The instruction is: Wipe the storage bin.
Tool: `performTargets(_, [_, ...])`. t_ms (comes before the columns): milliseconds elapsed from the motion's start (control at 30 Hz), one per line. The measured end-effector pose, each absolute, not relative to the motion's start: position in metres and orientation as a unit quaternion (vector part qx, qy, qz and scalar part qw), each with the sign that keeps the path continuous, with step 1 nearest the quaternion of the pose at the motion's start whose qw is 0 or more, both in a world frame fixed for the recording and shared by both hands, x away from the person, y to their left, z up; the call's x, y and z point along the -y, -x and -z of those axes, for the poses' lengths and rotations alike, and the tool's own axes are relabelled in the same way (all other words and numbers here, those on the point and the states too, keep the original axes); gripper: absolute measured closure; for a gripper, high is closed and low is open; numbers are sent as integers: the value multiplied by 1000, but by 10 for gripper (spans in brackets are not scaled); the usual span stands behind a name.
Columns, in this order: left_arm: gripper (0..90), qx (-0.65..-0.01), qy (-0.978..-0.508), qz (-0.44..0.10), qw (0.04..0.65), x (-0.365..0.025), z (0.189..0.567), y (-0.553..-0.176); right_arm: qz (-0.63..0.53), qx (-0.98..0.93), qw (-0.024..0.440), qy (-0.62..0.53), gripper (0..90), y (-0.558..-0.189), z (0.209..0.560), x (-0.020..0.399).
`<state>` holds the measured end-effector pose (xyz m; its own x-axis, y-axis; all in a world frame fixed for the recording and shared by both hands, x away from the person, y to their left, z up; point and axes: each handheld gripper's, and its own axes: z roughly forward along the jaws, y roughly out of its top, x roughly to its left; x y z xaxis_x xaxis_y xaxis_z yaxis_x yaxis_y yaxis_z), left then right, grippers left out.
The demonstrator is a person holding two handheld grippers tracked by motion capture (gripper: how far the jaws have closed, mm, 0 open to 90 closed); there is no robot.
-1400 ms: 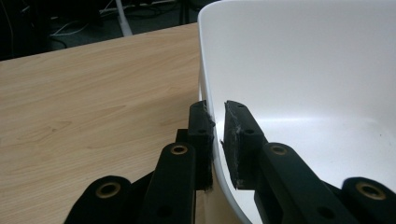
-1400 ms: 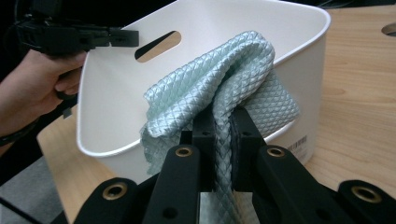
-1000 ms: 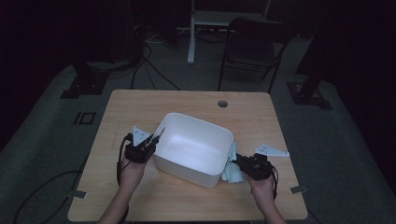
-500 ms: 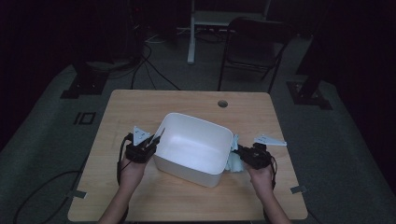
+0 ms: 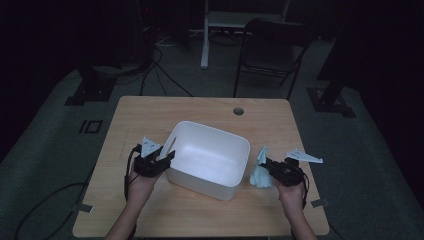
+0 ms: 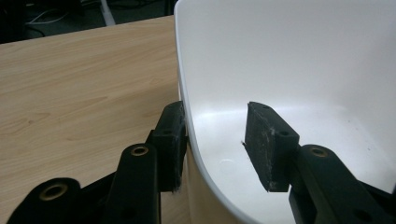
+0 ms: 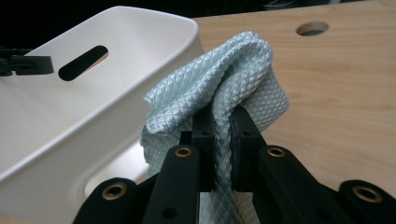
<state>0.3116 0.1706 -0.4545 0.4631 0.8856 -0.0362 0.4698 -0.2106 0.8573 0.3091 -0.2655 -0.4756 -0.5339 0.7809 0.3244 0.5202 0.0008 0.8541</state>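
left gripper [image 6: 215, 144]: jaws just eased open, straddling the tub [image 5: 210, 157] wall, letting go
right gripper [image 7: 223, 135]: clamped on cloth [image 7: 233, 79] beside tub
tip: probably lift cloth clear over the rim

Your cloth [image 7: 233, 74] is pale mint green with a fine quilted diamond weave — glossy where it catches light. The bin [image 5: 207, 157] beside it is plain white, inside and out. Both your grippers — left gripper [image 6: 217, 144] and right gripper [image 7: 222, 135] — are matte black with brass-coloured rivets. The table [image 5: 150, 112] shows light wood grain.
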Motion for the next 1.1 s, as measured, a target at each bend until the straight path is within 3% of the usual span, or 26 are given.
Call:
performTargets(367, [469,-446,-751,-241,422,-168,450,-288,-530,-686,121,-484,822,-282,485,293])
performTargets(833, [412,-438,-749,-205,453,-178,450,-269,-530,-688,121,-481,822,-281,489,290])
performTargets(1100, [381,-414,-749,-220,468,-187,428,-278,-533,-687,115,-481,821,-282,490,292])
